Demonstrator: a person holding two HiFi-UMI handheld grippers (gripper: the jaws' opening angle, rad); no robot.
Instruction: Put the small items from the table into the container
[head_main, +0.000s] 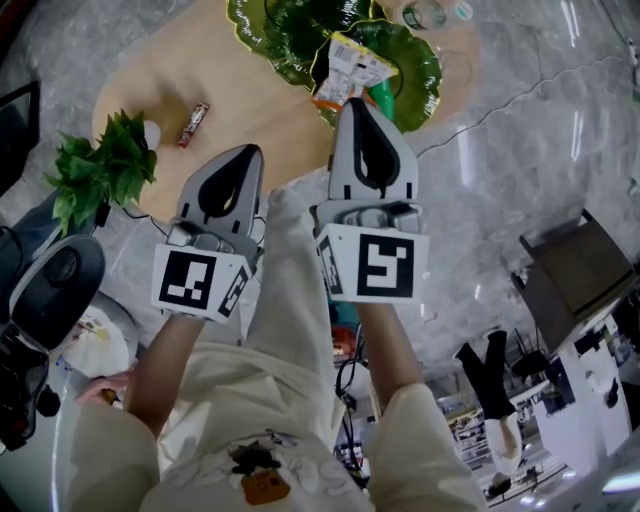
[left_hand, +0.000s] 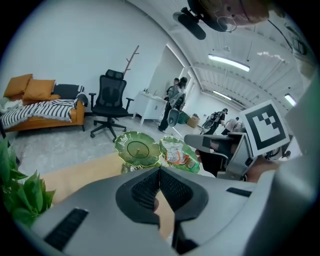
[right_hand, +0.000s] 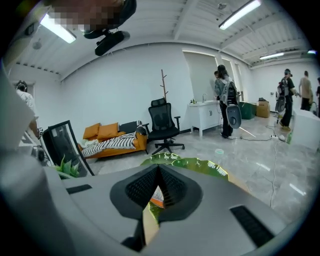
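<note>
Clothing: cream fabric (head_main: 290, 400), closest to the head camera; two bare forearms reach forward from it, side by side.
Table: pale wooden top (head_main: 200, 60) with rounded ends, standing on a glossy grey marbled floor (head_main: 520, 150).
Room: open office with a black swivel chair (left_hand: 111, 102), an orange sofa (left_hand: 50, 114) under a striped throw, and people standing far off.
Left gripper: (head_main: 250, 152) angled down toward the table's near edge; ribbed dark pads pressed together, nothing between them.
Right gripper: (head_main: 352, 103) just beside it and further forward, its tip over the near dish's rim; jaws closed and empty.
Marker cubes: white faces with black squares, one behind each gripper (head_main: 372, 265).
Near dish: (head_main: 420, 75) green, glassy, scalloped like a leaf; snack packets (head_main: 352, 62) lie in it.
Far dish: (head_main: 275, 30) same make, overlapping the near one.
Wrapped bar: (head_main: 193, 123) small and dark red, on bare wood well apart from both dishes, near a leafy plant (head_main: 100, 170).
</note>
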